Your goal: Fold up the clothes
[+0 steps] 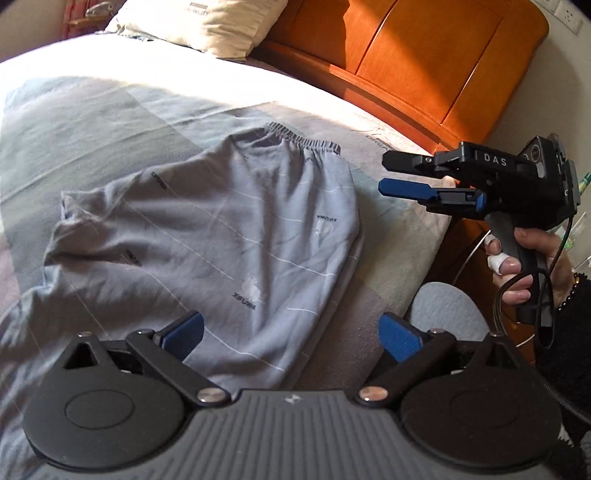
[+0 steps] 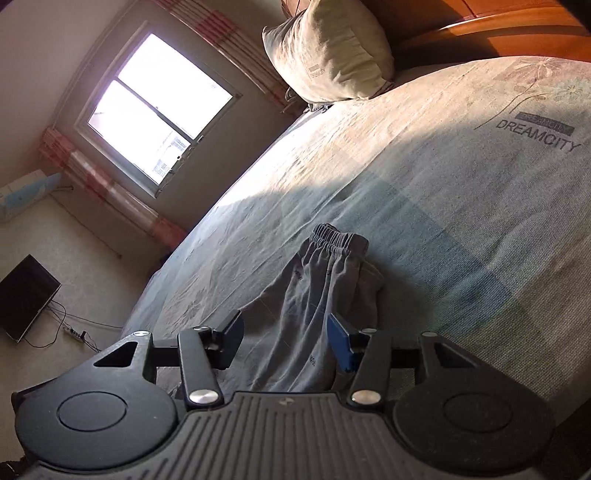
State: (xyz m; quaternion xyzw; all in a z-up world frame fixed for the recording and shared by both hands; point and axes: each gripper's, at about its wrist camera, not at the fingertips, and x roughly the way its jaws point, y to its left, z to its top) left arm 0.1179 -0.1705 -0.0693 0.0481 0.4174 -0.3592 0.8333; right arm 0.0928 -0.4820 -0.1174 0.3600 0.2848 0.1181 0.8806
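Grey pajama pants [image 1: 221,236] with thin white lines and an elastic waistband [image 1: 303,142] lie folded on the bed, waistband at the far end. My left gripper [image 1: 291,338] is open and empty, just above the near part of the pants. My right gripper [image 1: 386,173] shows in the left wrist view, held in a hand to the right of the waistband, jaws a little apart and empty. In the right wrist view the pants [image 2: 310,295] lie between and beyond the open fingers of the right gripper [image 2: 286,341].
The bed sheet [image 2: 443,184] covers the bed. A pillow [image 1: 207,22] lies at the head, by the wooden headboard [image 1: 406,55]. The bed's edge [image 1: 417,266] runs at the right. A window [image 2: 155,107] and a dark screen [image 2: 26,295] stand beyond.
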